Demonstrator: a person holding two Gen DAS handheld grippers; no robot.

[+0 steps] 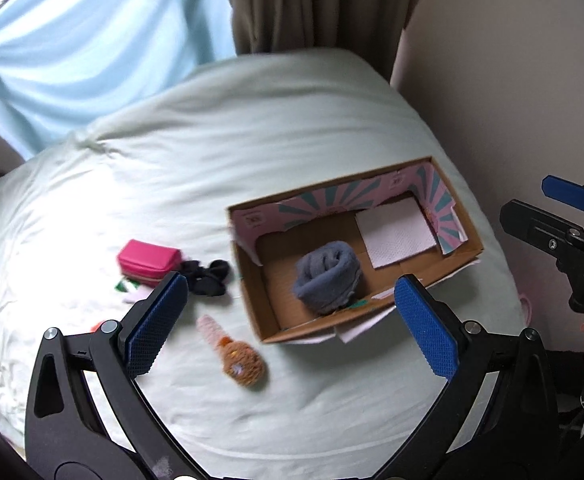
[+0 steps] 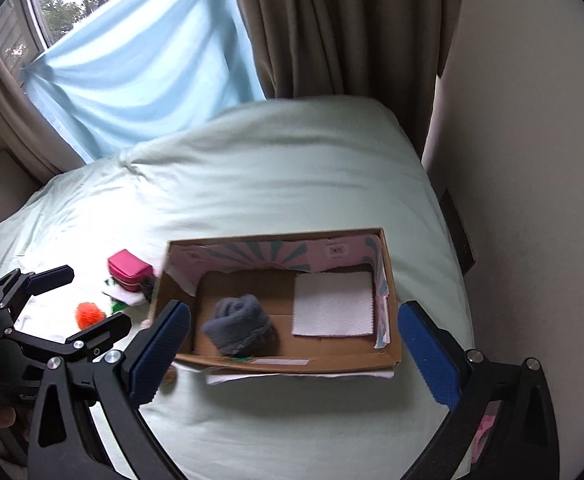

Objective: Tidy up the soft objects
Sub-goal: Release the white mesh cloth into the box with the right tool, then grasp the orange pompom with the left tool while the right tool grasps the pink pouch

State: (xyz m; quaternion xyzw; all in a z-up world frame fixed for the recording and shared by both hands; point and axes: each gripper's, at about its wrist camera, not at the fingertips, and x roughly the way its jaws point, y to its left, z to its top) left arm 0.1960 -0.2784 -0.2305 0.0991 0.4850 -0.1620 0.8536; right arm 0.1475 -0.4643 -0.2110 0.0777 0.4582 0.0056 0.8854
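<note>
Cardboard box (image 1: 372, 322) sits open on the pale green bedcover (image 1: 251, 140), at 2 o'clock from centre in the left wrist view and dead centre in the right wrist view. Box lining is pink with teal sunburst stripes; small printed marks on the lining are too small to read. No legible brand or text anywhere.

Inside the box: rolled grey fleece cloth (image 1: 328, 278) at the near-left end, white folded cloth (image 1: 396, 234) lying flat at the far-right end, the two apart. White paper edges stick out under the box's near wall.

Outside the box, all at 9 o'clock from it: pink zip pouch (image 1: 147, 262) lying on a green-and-white paper, black fabric bundle (image 1: 207, 278) just beside the pouch and between it and the box's left wall. Brown plush toy (image 1: 241, 364) with a pink striped tail lies at 7 o'clock from the box, well clear. Orange knit ball (image 2: 89, 315) is at 9 o'clock in the right wrist view, near the pouch.

Left gripper (image 1: 292, 326) has its jaws spread wide, nothing between them, above the near-left box corner. Right gripper (image 2: 294, 346) has jaws spread wide too, empty, straddling the box's near wall. Nothing blocks the box opening.

Background: light blue curtain (image 2: 139, 64) at 11 o'clock, brown drape (image 2: 332, 28) at 12 o'clock, plain wall at 3 o'clock.
</note>
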